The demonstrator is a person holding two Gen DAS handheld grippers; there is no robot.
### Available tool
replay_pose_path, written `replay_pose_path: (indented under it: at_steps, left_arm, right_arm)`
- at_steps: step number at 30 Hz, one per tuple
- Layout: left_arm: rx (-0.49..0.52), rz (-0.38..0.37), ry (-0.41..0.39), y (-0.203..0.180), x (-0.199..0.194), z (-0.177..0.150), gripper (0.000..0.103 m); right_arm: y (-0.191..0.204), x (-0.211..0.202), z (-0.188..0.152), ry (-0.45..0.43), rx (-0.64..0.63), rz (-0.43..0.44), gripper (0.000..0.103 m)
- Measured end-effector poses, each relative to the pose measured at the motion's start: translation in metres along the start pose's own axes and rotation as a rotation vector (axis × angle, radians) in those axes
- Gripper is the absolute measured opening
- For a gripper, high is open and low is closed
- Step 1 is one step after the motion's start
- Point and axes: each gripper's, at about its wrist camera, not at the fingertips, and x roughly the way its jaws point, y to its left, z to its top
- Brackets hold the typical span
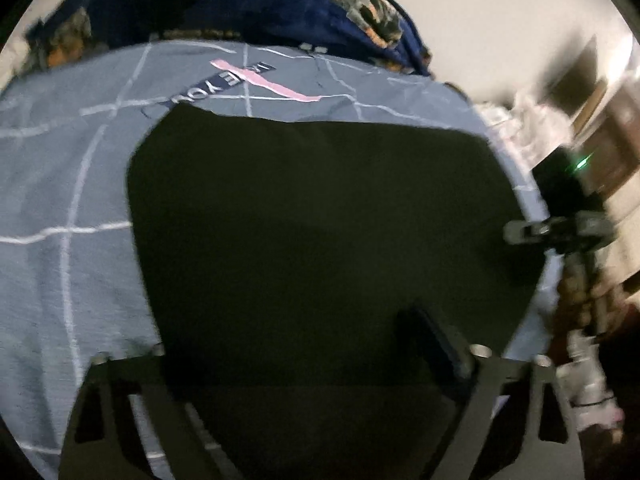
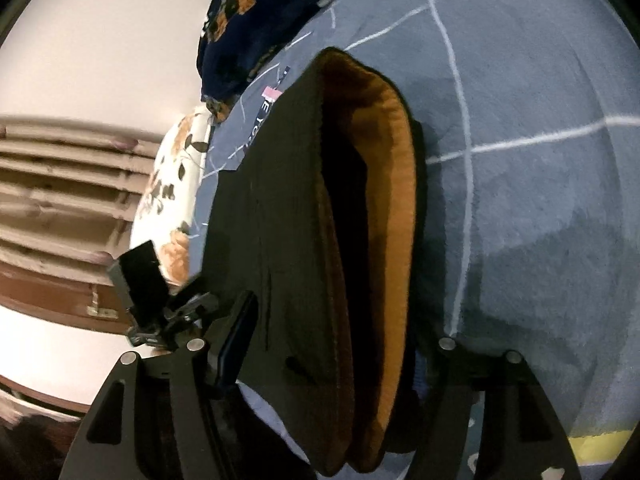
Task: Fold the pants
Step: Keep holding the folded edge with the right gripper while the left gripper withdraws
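Note:
Black pants (image 1: 320, 240) lie spread on a grey-blue checked bedsheet (image 1: 60, 184). In the right wrist view the pants (image 2: 280, 220) show their waistband end, open, with an orange-brown lining (image 2: 388, 208). My left gripper (image 1: 304, 360) hovers over the near part of the pants with its jaws wide apart; the right finger (image 1: 436, 340) shows against the cloth and the left finger is lost in the dark fabric. My right gripper (image 2: 332, 344) straddles the waistband with its jaws wide apart, the left finger (image 2: 236, 344) at the pants' left edge.
A dark blue floral blanket (image 1: 248, 0) is bunched at the far end of the bed. A white floral pillow (image 2: 176, 184) lies beside it. A small tripod with a black device (image 2: 140, 280) stands off the bed edge, also in the left wrist view (image 1: 568, 224). Brown furniture (image 2: 48, 208) stands beyond.

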Motion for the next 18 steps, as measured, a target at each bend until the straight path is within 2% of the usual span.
replay_pose_path:
  at_steps: [3, 6, 13, 18]
  left_arm:
    - [0.005, 0.047, 0.000, 0.001, -0.002, -0.002, 0.070]
    - [0.016, 0.078, 0.004, 0.001, -0.003, -0.002, 0.067]
    - [0.045, 0.118, -0.003, -0.007, -0.002, -0.002, 0.066]
    - [0.056, 0.136, -0.006, -0.011, 0.001, 0.001, 0.067]
  right_arm:
    - [0.000, 0.001, 0.000, -0.003, -0.022, -0.003, 0.059]
    - [-0.003, -0.001, -0.003, -0.015, -0.035, 0.008, 0.058]
    - [-0.012, -0.002, 0.001, -0.010, 0.013, 0.055, 0.062]
    - [-0.008, -0.002, 0.002, -0.016, 0.018, 0.014, 0.062]
